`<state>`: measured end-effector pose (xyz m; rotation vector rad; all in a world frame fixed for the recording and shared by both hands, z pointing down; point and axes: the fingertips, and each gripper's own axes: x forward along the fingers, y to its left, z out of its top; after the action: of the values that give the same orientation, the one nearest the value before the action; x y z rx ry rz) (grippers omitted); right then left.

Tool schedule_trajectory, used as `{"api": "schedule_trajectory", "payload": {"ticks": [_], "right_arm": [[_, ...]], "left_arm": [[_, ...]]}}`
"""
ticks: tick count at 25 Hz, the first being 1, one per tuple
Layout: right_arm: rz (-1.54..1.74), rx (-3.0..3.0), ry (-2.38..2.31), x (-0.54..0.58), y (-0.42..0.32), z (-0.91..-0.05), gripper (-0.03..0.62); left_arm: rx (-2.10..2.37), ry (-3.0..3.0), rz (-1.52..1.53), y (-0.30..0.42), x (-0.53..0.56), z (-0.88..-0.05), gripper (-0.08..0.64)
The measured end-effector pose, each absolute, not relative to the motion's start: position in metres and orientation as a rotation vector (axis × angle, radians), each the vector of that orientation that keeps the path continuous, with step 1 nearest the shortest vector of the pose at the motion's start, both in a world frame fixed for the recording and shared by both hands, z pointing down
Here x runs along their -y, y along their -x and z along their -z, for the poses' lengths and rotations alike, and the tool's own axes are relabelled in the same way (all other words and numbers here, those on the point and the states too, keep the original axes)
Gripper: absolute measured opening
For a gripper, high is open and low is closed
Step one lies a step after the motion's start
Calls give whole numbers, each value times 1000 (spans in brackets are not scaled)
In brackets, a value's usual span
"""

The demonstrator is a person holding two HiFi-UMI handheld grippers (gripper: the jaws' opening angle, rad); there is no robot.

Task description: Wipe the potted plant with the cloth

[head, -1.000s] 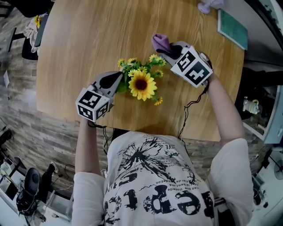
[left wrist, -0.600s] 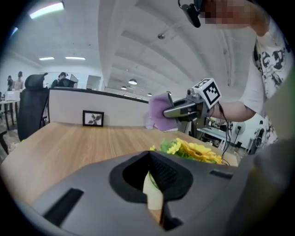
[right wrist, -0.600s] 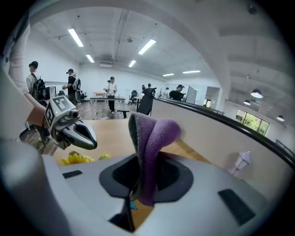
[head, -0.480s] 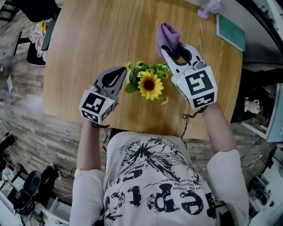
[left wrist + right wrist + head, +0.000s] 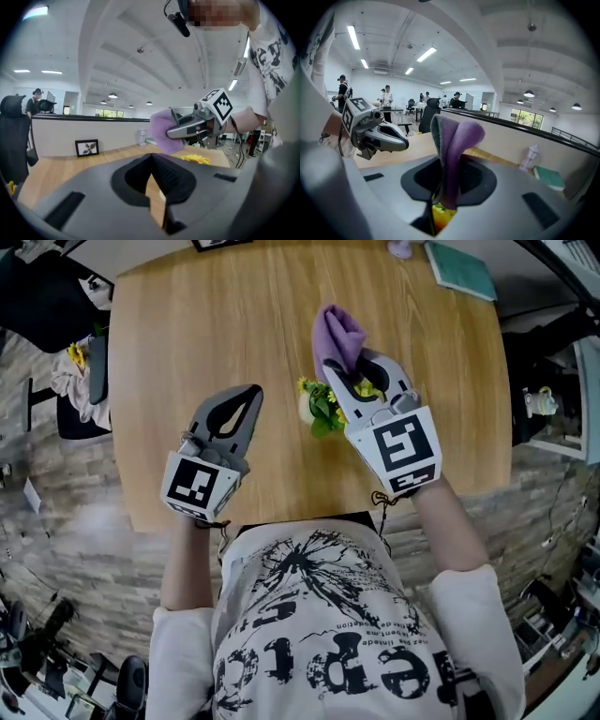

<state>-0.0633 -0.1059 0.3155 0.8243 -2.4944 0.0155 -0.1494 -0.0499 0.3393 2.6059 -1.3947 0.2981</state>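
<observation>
The potted plant (image 5: 319, 405), with yellow flowers and green leaves, stands on the wooden table (image 5: 206, 324) and is partly hidden under my right gripper (image 5: 339, 369). That gripper is shut on a purple cloth (image 5: 338, 334), which sticks up beyond its tips. In the right gripper view the cloth (image 5: 453, 140) is pinched between the jaws, with a yellow flower (image 5: 440, 216) just below. My left gripper (image 5: 252, 391) hangs shut and empty to the left of the plant, apart from it. In the left gripper view its jaws meet with nothing between them, facing the right gripper (image 5: 174, 129) and the cloth (image 5: 161, 133).
A teal book (image 5: 459, 268) and a small lilac object (image 5: 401, 247) lie at the table's far right. A picture frame (image 5: 87, 147) stands at the far edge. A black chair (image 5: 47, 296) is off the table's left. The person's torso is at the near edge.
Both grippers have risen. The left one has come away from the plant's leaves. The right one, still holding the cloth, has moved from the plant's right to over it, covering the sunflower.
</observation>
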Motion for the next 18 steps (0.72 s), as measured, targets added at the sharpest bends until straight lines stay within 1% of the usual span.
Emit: {"api": "schedule_trajectory", "payload": {"ticks": [5, 13, 18], "right_arm": [[-104, 2445, -938, 74, 81, -337, 75], [-298, 2355, -1080, 50, 110, -388, 77], [-363, 2292, -1040, 37, 130, -437, 77]], "left_arm": [[1311, -2668, -268, 172, 43, -335, 3], [1193, -2692, -260, 183, 26, -345, 3], [1169, -2673, -294, 192, 19, -368, 3]]}}
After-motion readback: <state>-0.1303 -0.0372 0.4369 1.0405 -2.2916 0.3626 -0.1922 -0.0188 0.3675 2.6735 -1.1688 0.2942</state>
